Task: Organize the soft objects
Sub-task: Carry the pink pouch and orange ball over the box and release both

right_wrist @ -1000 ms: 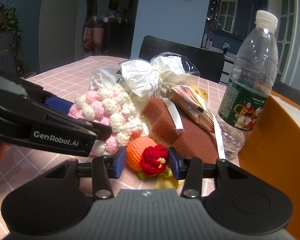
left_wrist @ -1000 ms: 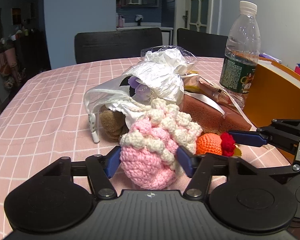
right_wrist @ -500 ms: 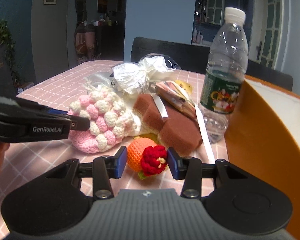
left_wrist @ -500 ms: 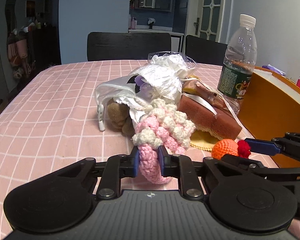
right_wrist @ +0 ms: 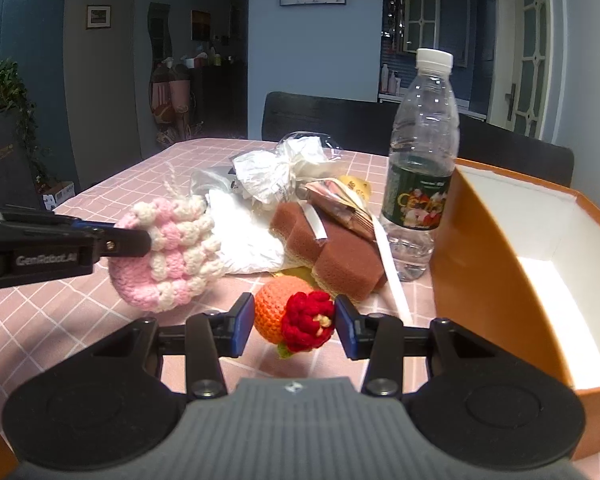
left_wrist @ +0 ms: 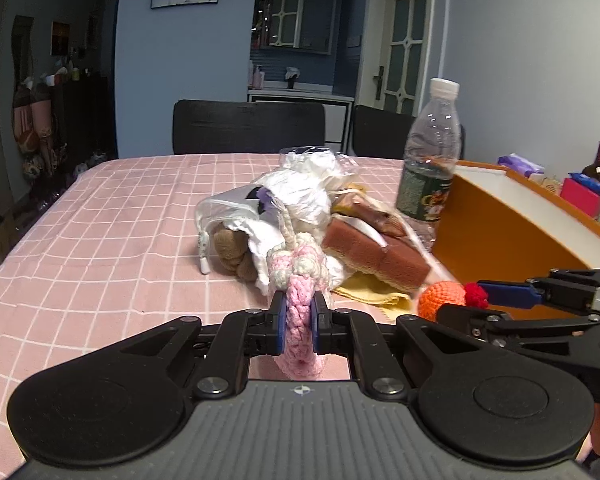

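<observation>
My left gripper (left_wrist: 298, 326) is shut on a pink and white crochet pouch (left_wrist: 300, 280) and holds it above the pink checked tablecloth (left_wrist: 100, 248); the pouch also shows in the right wrist view (right_wrist: 168, 256). My right gripper (right_wrist: 294, 322) is shut on an orange crochet ball with a red flower (right_wrist: 296, 316), lifted off the table; the ball also shows in the left wrist view (left_wrist: 440, 300). An open orange box (right_wrist: 532, 264) with a white inside stands to the right.
A pile stays on the table: brown sponges (right_wrist: 332, 248), a white plastic bag (right_wrist: 276, 176), a brown plush toy (left_wrist: 232, 248), a yellow cloth (left_wrist: 368, 292). A clear water bottle (right_wrist: 424, 160) stands beside the box. Black chairs (left_wrist: 248, 128) stand behind the table.
My left gripper closed on the pink pouch and lifted it back from the pile. My right gripper lifted the orange ball and pulled back from the pile.
</observation>
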Demonstrator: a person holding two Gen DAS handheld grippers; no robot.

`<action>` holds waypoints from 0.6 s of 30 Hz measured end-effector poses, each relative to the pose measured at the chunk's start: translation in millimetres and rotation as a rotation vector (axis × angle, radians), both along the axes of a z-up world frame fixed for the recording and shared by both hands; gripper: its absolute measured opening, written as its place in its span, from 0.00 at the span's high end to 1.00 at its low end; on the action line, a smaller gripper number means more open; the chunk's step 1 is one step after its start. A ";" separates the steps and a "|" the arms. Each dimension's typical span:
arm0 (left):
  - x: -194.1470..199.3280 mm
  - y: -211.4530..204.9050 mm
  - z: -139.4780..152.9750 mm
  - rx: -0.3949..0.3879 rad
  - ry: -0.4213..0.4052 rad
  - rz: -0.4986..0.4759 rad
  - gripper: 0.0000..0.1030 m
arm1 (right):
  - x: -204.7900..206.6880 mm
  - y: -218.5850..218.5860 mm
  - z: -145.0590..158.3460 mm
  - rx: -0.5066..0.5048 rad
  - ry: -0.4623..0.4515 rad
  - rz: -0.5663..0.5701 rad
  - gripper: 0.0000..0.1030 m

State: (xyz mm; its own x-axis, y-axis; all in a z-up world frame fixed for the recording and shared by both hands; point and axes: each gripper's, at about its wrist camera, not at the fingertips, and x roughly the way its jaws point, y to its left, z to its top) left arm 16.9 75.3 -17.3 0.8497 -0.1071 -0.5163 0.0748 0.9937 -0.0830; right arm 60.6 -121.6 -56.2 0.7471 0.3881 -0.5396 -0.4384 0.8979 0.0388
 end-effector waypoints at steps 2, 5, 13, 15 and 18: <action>-5.6 -3.4 3.6 -0.014 -0.010 -0.019 0.88 | -2.4 -4.9 1.5 0.010 0.009 -0.006 0.58; -10.8 -12.8 12.3 0.001 -0.037 -0.041 0.88 | -6.4 -12.0 4.9 0.025 0.013 -0.006 0.58; -10.0 -38.0 47.8 0.019 -0.127 -0.122 0.88 | -13.0 -34.2 29.5 0.023 -0.029 -0.015 0.58; -7.4 -46.6 57.0 0.020 -0.153 -0.151 0.88 | -14.7 -44.6 41.2 0.031 -0.050 -0.030 0.58; -4.3 -63.5 70.7 0.023 -0.196 -0.203 0.88 | -13.8 -62.1 60.3 0.026 -0.075 -0.055 0.58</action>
